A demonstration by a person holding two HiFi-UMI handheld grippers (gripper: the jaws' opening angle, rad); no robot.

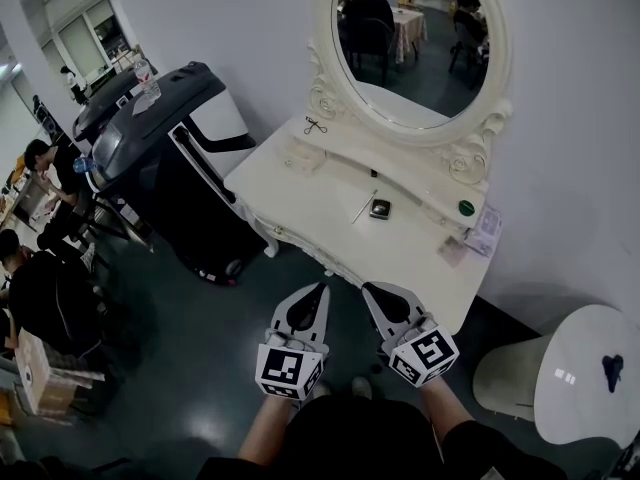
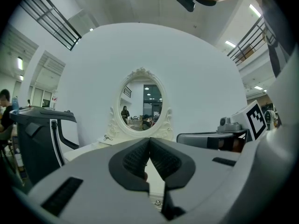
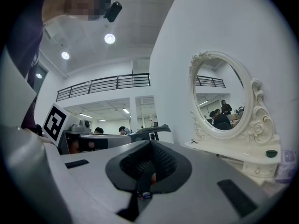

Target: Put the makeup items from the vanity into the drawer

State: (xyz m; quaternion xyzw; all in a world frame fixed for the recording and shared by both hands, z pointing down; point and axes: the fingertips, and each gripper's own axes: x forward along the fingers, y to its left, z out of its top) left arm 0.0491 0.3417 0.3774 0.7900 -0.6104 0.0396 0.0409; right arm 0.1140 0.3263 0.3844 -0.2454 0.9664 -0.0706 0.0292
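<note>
The white vanity (image 1: pixel 300 183) with its oval mirror (image 1: pixel 415 43) stands against the wall ahead of me. On its top lie a small dark compact (image 1: pixel 379 209), a thin pencil-like stick (image 1: pixel 363 206) beside it, a green round lid (image 1: pixel 466 208) on the raised shelf, a small black clip (image 1: pixel 316 126) and a flat packet (image 1: pixel 484 233). My left gripper (image 1: pixel 322 290) and right gripper (image 1: pixel 370 290) hang side by side just short of the vanity's front edge. Both are shut with nothing between the jaws, as the left gripper (image 2: pixel 149 139) and right gripper (image 3: pixel 150 144) views confirm. No open drawer shows.
A large black machine (image 1: pixel 165 133) stands left of the vanity. People sit at the far left (image 1: pixel 45 168). A round white stool (image 1: pixel 590 373) is at the lower right, and dark floor lies between me and the vanity.
</note>
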